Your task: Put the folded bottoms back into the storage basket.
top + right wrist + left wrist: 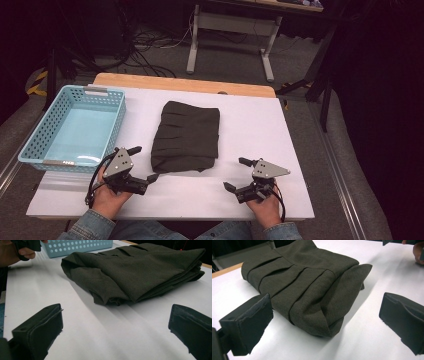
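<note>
A folded dark olive pleated garment (187,136) lies in the middle of the white table (260,125). My left gripper (143,163) is open at the garment's near left corner, its jaws wide apart. In the left gripper view the garment (307,282) lies just ahead between the left gripper (327,322) jaws. My right gripper (237,174) is open near the front right, a short way from the garment. The right gripper view has the garment (135,272) ahead of the right gripper (115,335), apart from it.
A light blue perforated basket (75,127) with nothing in it stands at the table's left; its wall (80,246) appears in the right gripper view. A wooden strip (185,84) edges the far side. Table legs and cables stand on the floor behind.
</note>
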